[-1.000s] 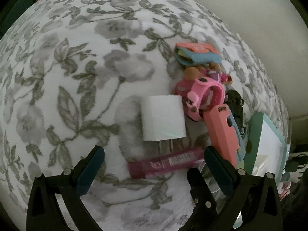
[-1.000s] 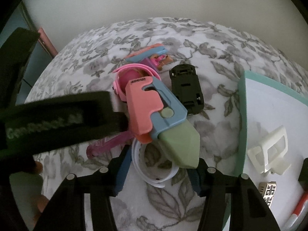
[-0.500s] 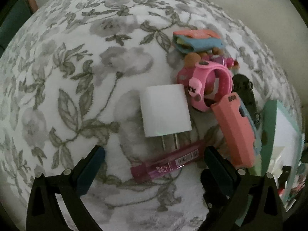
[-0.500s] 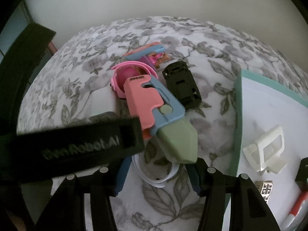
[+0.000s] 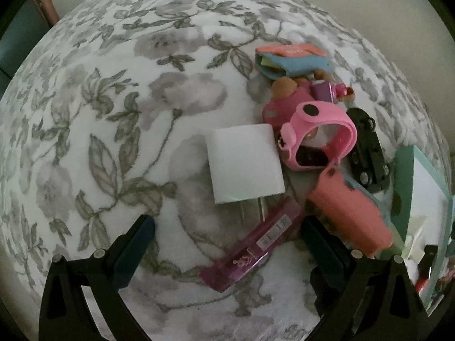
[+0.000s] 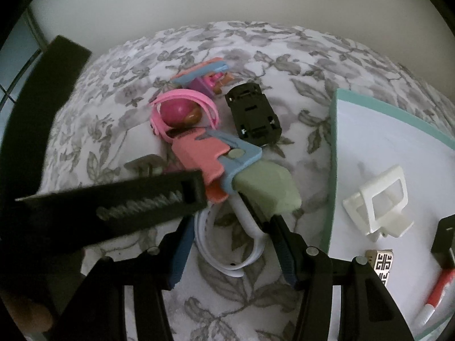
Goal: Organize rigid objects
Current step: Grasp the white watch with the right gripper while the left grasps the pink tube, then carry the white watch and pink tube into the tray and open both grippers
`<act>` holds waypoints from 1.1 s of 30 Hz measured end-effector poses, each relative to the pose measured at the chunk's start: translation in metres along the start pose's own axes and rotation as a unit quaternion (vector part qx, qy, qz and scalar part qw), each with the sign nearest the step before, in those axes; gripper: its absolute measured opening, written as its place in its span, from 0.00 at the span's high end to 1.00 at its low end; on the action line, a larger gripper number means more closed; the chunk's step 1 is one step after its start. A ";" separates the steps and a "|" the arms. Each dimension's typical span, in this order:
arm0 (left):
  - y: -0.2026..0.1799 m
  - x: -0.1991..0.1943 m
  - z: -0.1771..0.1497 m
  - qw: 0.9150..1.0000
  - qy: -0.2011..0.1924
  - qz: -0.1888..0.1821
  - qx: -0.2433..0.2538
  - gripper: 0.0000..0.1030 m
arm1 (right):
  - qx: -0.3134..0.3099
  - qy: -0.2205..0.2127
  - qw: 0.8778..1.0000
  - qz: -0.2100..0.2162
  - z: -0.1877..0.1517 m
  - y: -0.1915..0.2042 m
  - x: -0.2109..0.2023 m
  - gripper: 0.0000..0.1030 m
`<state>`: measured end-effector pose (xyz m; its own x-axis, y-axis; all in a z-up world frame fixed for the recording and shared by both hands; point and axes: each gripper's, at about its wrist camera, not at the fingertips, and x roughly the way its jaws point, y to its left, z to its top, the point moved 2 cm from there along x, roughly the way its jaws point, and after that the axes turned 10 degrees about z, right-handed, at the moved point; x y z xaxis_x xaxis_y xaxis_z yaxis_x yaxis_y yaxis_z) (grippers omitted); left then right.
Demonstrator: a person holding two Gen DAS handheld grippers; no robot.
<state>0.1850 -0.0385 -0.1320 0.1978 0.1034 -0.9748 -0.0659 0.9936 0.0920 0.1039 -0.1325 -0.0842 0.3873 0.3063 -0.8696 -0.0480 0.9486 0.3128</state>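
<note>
Cloth: a soft white cloth with grey flowers and leaves covers the surface, and all the small things lie on it.
Tray: a flat white tray with a teal rim sits at the right of the pile. On it lie a white plastic frame piece, a small patterned metal block and a red and white pen.
Left gripper: spread wide, with nothing pinched. It hangs over the pink see-through tube, and the plug's prongs lie between the fingers too.
Right gripper: partly spread around the white plastic band. I cannot tell if the pads press on it.
Toy knife: a pink, blue and green plastic toy knife lies on top of the white band.
Plug: a white square wall plug lies just beside the pink rubber watch band.
Car: a small black toy car lies between the pile and the tray.
</note>
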 end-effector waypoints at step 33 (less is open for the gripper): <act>0.016 -0.076 -0.034 0.996 -0.032 -0.074 0.040 0.81 | 0.059 -0.026 0.998 0.020 -0.010 -0.015 -0.041 0.45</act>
<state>0.1361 -0.0324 -0.0635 0.2624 -0.0442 -0.9639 0.0467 0.9984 -0.0331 0.0795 -0.1581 -0.0571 0.4344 0.3361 -0.8357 0.0430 0.9190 0.3919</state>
